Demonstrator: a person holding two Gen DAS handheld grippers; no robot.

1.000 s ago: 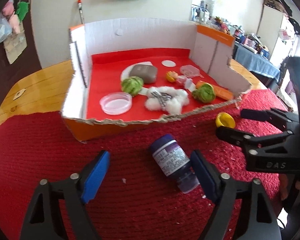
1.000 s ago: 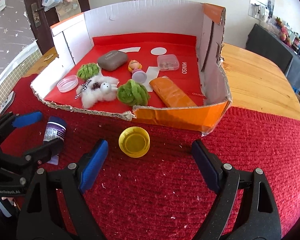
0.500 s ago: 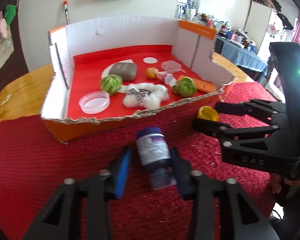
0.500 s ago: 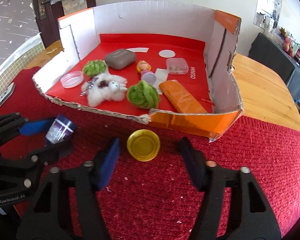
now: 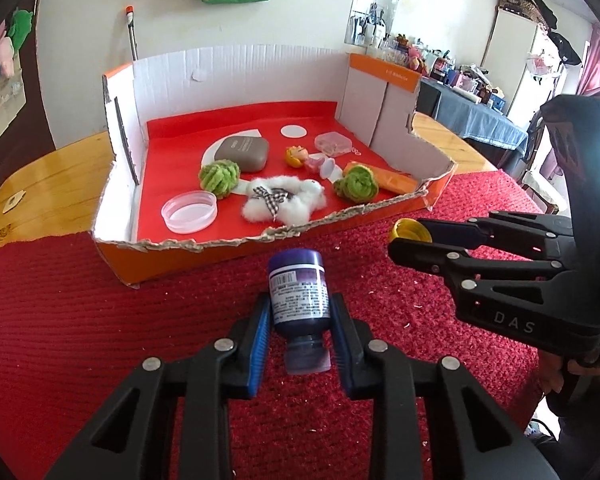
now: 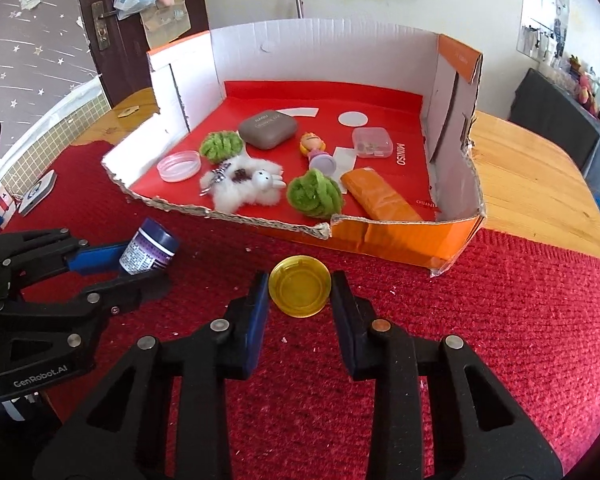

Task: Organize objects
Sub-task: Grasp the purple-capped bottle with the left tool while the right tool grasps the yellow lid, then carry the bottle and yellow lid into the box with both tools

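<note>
Red woven cloth (image 5: 80, 340) covers the near half of a wooden table, and a cut-down cardboard box (image 5: 260, 76) with a red floor sits across the upper middle of both views.

From the left wrist view, the left gripper (image 5: 300, 334) has its blue pads pressed against both sides of a small purple bottle (image 5: 299, 292), low in the centre of the frame. The bottle lies along the fingers, dark base toward the box and clear neck toward the camera. It looks light and rigid, a smooth labelled cylinder that could slip or twist; the hold across the label looks the safest place. At right, the right gripper (image 5: 412, 240) reaches toward a yellow cap (image 5: 408, 232).

From the right wrist view, that yellow cap (image 6: 300, 291) sits centre frame between the pads of the right gripper (image 6: 300, 300), which look closed onto its rim, though contact on the right side is hard to confirm. It looks thin, stiff and light, best pinched across its width. Inside the box lie a white plush rabbit (image 6: 248, 188), two green yarn balls, a grey case (image 6: 268, 128) and an orange packet (image 6: 380, 200).
</note>
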